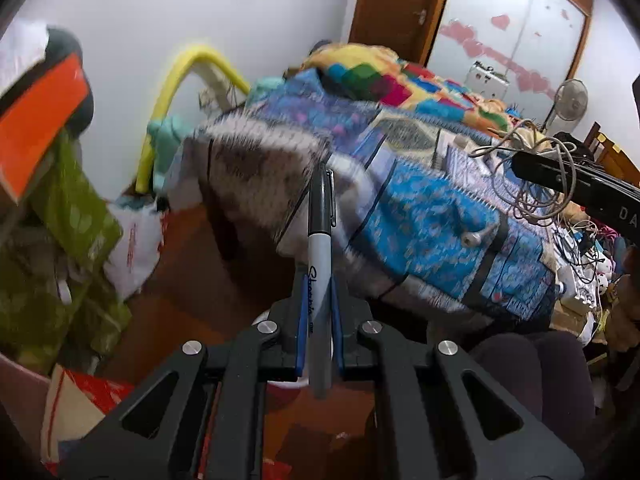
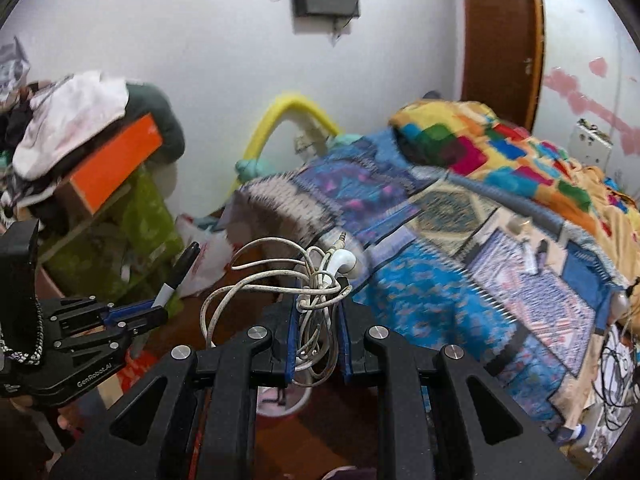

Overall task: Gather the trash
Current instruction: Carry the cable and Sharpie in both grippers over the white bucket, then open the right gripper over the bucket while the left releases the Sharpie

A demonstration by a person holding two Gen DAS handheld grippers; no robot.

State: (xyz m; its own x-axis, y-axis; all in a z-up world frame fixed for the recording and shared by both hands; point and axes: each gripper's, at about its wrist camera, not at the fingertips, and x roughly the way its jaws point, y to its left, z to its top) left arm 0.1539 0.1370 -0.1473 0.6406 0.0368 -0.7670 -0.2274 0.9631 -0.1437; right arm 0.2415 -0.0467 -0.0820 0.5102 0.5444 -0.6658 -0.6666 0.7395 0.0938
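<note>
My left gripper [image 1: 319,280] is shut on a black and grey marker pen [image 1: 320,232] that sticks up between the blue pads; it also shows in the right wrist view [image 2: 176,276]. My right gripper [image 2: 318,288] is shut on a tangle of white earphones [image 2: 316,280] with loops hanging to the left; the same cable bundle shows in the left wrist view [image 1: 528,172]. A white round bin [image 2: 282,402] stands on the floor below the right gripper. Both grippers are held above the floor beside the bed.
A bed with patterned blankets [image 2: 460,240] fills the right side. A cluttered shelf with an orange box [image 2: 112,164] and green cloth stands left. A white plastic bag [image 1: 132,248] lies on the wooden floor. Cables and clutter [image 1: 580,256] are far right.
</note>
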